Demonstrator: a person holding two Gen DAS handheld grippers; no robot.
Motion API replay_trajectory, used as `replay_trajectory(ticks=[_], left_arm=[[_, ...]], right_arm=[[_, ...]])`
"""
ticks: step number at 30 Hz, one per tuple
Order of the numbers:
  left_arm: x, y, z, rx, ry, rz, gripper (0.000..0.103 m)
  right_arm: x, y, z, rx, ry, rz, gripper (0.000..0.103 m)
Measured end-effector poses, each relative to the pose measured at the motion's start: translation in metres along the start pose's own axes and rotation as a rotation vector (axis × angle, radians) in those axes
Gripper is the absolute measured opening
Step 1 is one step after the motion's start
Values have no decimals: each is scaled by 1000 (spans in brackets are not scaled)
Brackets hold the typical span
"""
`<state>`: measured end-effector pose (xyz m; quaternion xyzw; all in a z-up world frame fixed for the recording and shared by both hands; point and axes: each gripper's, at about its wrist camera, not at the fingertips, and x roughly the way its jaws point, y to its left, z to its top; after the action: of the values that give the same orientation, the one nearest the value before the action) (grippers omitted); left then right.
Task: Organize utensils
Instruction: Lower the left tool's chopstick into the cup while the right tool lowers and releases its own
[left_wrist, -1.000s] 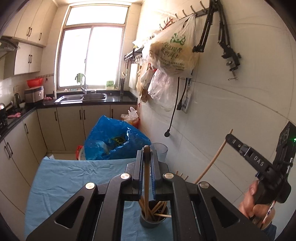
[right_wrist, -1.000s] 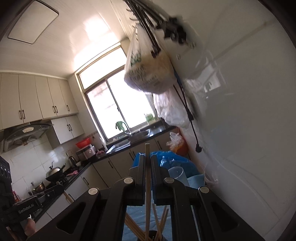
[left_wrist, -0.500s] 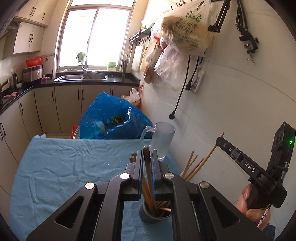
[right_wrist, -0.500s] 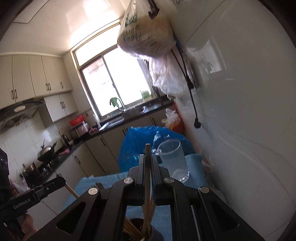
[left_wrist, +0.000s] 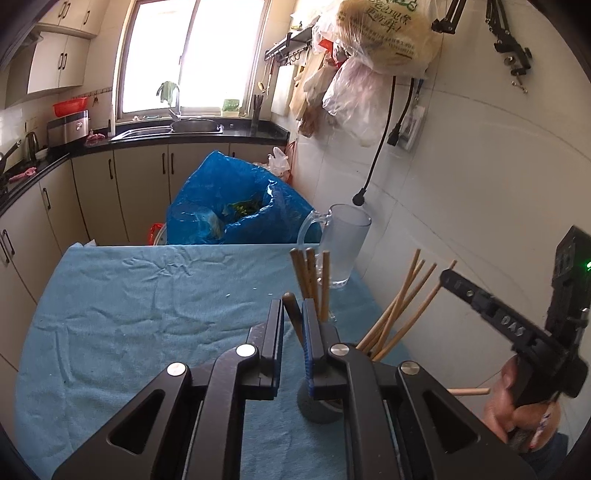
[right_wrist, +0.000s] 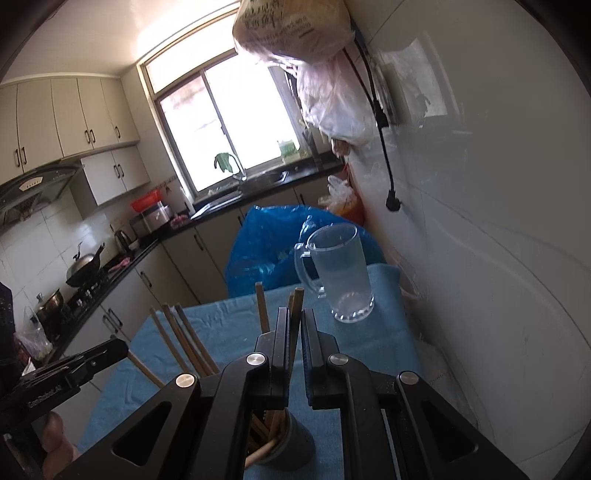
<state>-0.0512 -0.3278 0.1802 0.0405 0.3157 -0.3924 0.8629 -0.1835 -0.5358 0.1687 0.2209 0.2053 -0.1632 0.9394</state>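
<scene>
A dark grey cup stands on the blue cloth and holds several wooden chopsticks. My left gripper is just above the cup. Its jaws have parted slightly and a dark-tipped chopstick leans loose between them, its lower end in the cup. My right gripper is over the same cup. Its jaws are a little apart with a chopstick standing in the gap. Other chopsticks fan out to the left.
A clear glass mug stands on the cloth by the white tiled wall. A blue plastic bag sits beyond the table's far edge. Kitchen counters and a sink lie behind. Plastic bags hang above.
Both grippers have tilted downward over the cup. Both pairs of jaws have opened slightly, and each chopstick now leans loose in its gap with its lower end in the cup.
</scene>
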Motion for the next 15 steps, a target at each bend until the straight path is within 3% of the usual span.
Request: replay_trajectory(ticks=[2,4,6,9,15], left_arm=[[-1,1,0,2,-1,10,10],[-4,1,0,-1,-6,6,18],[-10,1,-1,0,-29,21,38],[-22,-1,-2,8,-59,44,47],[-46,0,-10,12,-104,92,67]], right_arm=[[-9,0,3,-5,-20,-6,7],[-17,3,4,-14,-36,-5,7],[-27,6,6,-19,-61,-11,7],[-46,9,7,-20,-87,-16,10],[-85,17,0,-12,-143,-53,41]])
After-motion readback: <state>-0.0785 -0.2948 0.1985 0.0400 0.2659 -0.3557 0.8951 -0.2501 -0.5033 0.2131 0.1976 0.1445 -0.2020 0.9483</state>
